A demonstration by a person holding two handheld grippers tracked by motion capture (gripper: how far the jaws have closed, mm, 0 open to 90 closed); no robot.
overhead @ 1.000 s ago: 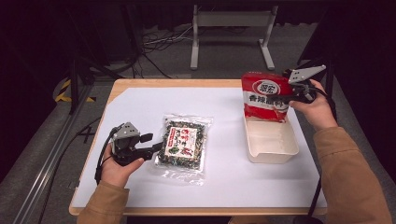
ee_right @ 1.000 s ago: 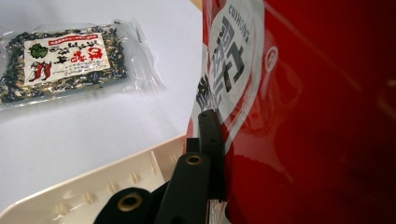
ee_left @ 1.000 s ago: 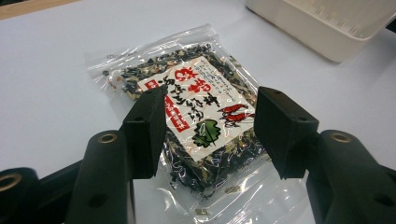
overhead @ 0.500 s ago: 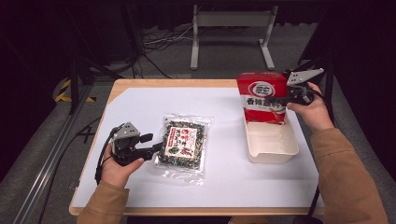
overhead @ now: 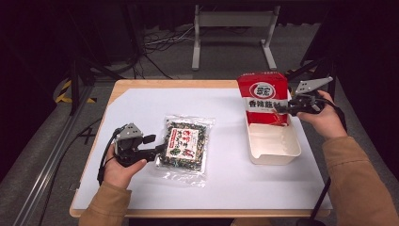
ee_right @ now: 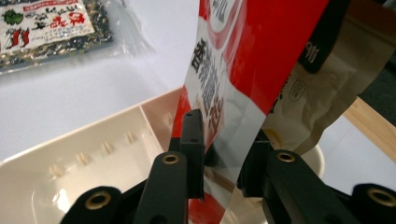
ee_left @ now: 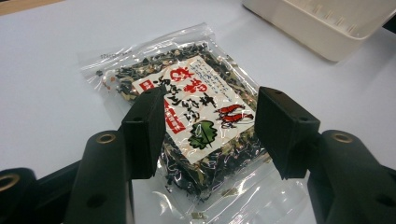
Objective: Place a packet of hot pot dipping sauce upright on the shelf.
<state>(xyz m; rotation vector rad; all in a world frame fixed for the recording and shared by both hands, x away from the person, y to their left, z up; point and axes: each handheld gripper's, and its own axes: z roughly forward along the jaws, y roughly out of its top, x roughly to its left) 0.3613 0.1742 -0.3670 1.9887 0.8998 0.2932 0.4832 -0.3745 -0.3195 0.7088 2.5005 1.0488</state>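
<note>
Standing in tray point(overhead: 275, 153) at table's right edge, red bag point(overhead: 263, 96) has sunk since a second ago; right gripper point(overhead: 282, 108) jaws just been opening, bag between them, release judged underway; left gripper point(overhead: 157, 149) spread at seaweed pack point(overhead: 186, 145), mid-table

red snack bag point(overhead: 263, 98) upright in tray point(overhead: 277, 153)
</note>
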